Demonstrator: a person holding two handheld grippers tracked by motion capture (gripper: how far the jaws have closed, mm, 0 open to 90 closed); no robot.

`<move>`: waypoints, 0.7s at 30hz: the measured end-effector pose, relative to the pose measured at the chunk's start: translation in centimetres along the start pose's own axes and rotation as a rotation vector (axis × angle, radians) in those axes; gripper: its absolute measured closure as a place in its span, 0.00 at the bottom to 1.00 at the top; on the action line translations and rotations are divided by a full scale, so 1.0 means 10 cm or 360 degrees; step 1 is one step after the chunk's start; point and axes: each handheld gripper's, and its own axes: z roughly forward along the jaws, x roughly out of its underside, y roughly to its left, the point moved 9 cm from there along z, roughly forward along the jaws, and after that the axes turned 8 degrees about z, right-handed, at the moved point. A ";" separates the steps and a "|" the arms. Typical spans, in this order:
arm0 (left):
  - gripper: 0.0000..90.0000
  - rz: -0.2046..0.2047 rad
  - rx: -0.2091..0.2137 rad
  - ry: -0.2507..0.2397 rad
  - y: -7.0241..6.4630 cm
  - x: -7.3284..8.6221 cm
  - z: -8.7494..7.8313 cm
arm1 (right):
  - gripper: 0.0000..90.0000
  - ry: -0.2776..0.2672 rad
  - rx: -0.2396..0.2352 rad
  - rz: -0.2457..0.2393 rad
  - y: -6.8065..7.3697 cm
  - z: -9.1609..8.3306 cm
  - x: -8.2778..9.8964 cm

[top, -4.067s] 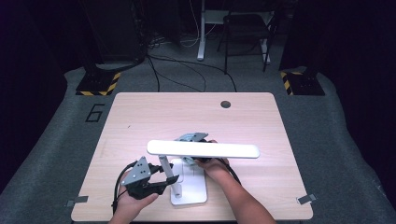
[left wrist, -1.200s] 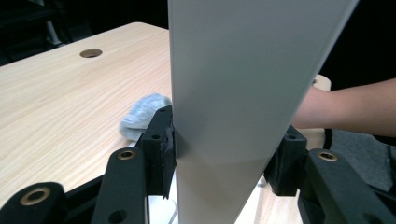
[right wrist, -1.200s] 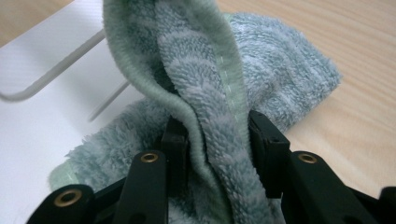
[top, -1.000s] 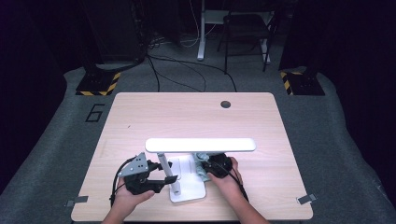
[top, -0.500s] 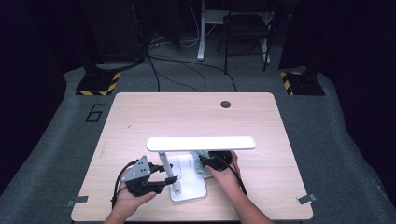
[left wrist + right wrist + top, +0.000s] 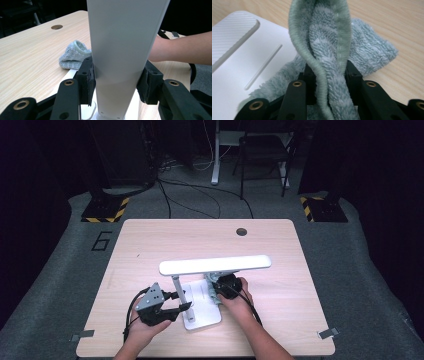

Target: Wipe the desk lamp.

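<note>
A white desk lamp stands near the table's front edge, with a flat base (image 6: 200,312) and a long head (image 6: 215,265). My left gripper (image 6: 183,303) is shut on the lamp's upright stem (image 6: 122,37), and its pads (image 6: 90,80) press both sides. Those jaws have just been closing on the stem. My right gripper (image 6: 218,290) is shut on a pale blue-green terry cloth (image 6: 367,50). Its jaws have just been closing with the cloth between them. The cloth (image 6: 214,294) lies on the right edge of the base (image 6: 242,60) and also shows beside the stem as a bunched cloth (image 6: 72,56).
The wooden table (image 6: 150,245) has a round cable hole (image 6: 241,231) at the back. A person's right forearm (image 6: 185,50) reaches in beyond the stem. On the floor behind the table there are cables and a chair (image 6: 262,150).
The right gripper has slid a little left and back over the lamp base with the cloth. Four seconds ago it was higher, by the lamp head. The left gripper stays at the stem.
</note>
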 end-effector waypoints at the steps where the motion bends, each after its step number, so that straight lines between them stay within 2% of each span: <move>1: 0.59 0.0000 -0.0002 0.0002 0.00 0.00 0.00 | 0.78 0.0001 -0.0012 0.0010 0.00 -0.01 0.01; 4: 0.59 -0.0003 -0.0015 0.0011 0.00 0.00 0.00 | 0.78 0.0018 -0.0065 0.0060 0.03 -0.07 0.06; 9: 0.59 -0.0008 -0.0023 0.0013 -0.01 0.00 0.00 | 0.78 0.0077 -0.0092 -0.0016 0.11 -0.24 0.21; 13: 0.59 -0.0012 -0.0029 0.0018 -0.01 0.00 0.00 | 0.78 0.0089 -0.0152 -0.0051 0.18 -0.44 0.40; 15: 0.59 -0.0014 -0.0033 0.0016 -0.01 0.00 0.01 | 0.78 0.0085 -0.0168 -0.0024 0.22 -0.52 0.49; 16: 0.59 -0.0015 -0.0035 0.0016 -0.01 0.00 0.00 | 0.78 0.0078 -0.0178 -0.0051 0.23 -0.56 0.52; 18: 0.59 -0.0020 -0.0049 0.0006 -0.01 0.00 0.01 | 0.78 0.0089 -0.0203 -0.0053 0.26 -0.65 0.61; 21: 0.60 -0.0016 -0.0034 0.0011 -0.01 0.00 0.00 | 0.78 0.0072 -0.0215 -0.0037 0.31 -0.75 0.71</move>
